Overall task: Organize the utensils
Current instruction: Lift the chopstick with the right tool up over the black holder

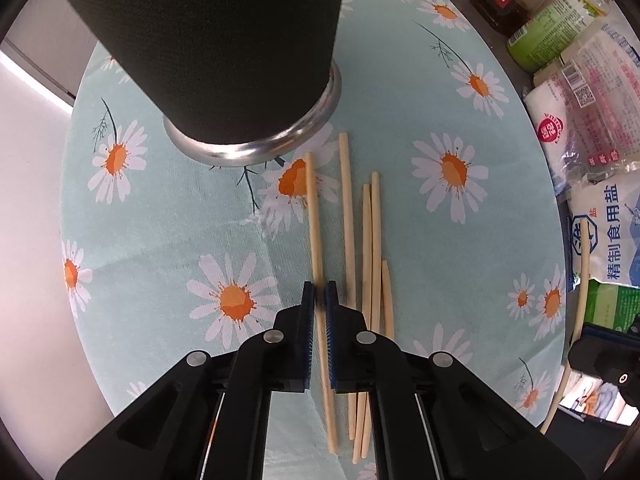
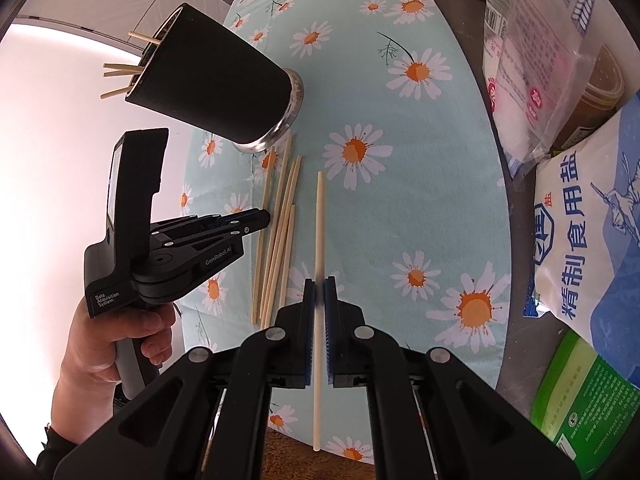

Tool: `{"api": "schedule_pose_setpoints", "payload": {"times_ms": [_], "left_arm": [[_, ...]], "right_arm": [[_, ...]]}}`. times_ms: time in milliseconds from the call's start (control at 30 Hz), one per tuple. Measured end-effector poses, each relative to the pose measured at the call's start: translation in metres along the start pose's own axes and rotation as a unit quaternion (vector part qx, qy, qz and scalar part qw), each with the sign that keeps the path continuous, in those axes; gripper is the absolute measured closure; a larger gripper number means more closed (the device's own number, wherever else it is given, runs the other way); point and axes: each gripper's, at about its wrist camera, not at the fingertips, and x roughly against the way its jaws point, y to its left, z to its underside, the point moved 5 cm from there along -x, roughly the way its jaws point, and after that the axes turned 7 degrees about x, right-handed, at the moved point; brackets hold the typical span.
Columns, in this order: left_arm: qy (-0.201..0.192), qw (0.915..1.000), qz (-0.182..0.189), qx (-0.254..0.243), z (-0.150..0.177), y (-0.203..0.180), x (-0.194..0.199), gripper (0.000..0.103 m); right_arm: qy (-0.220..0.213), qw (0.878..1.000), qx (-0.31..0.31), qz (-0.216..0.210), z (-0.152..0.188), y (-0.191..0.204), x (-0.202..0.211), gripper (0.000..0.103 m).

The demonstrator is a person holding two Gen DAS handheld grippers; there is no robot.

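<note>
A black cylindrical holder (image 1: 224,48) with a metal base stands on the daisy tablecloth. In the right wrist view the holder (image 2: 216,80) has several chopsticks (image 2: 120,70) sticking out of its mouth. My left gripper (image 1: 320,292) points down and is shut on the leftmost chopstick (image 1: 314,220) of a loose row lying on the cloth. The other loose chopsticks (image 1: 374,240) lie just to its right. My right gripper (image 2: 319,288) is shut on a single chopstick (image 2: 320,220), held above the cloth. A hand holds the left gripper (image 2: 260,218) at the loose chopsticks (image 2: 286,232).
Bags of salt (image 2: 588,232) and other food packets (image 2: 520,60) crowd the right side beyond the round table's edge, with a green packet (image 2: 588,400) nearer. The tablecloth (image 1: 160,220) ends at a curved edge on the left, over a pale floor.
</note>
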Motion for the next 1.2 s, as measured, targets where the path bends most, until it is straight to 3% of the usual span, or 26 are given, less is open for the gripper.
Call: {"api": "schedule_pose_setpoints", "payload": {"times_ms": [367, 700, 933, 1100, 1200], "left_arm": [[-0.017, 0.9989, 0.035, 0.028, 0.007, 0.023, 0.012, 0.099], [-0.046, 0.9929, 0.103, 0.036, 0.045, 0.049, 0.054, 0.099], [-0.088, 0.9843, 0.146, 0.045, 0.060, 0.071, 0.092, 0.099], [-0.137, 0.9778, 0.156, 0.032, 0.059, 0.081, 0.121, 0.099], [-0.174, 0.9697, 0.171, 0.015, 0.058, 0.084, 0.143, 0.099]], "right_arm": [[0.001, 1.000, 0.007, -0.005, -0.001, 0.011, -0.006, 0.097], [-0.012, 0.999, 0.028, -0.012, -0.005, 0.039, -0.019, 0.097], [-0.037, 0.997, 0.050, -0.037, -0.014, 0.068, -0.019, 0.097], [-0.082, 0.992, 0.079, -0.056, -0.027, 0.093, -0.006, 0.097], [-0.113, 0.987, 0.097, -0.059, -0.035, 0.108, 0.005, 0.097]]}}
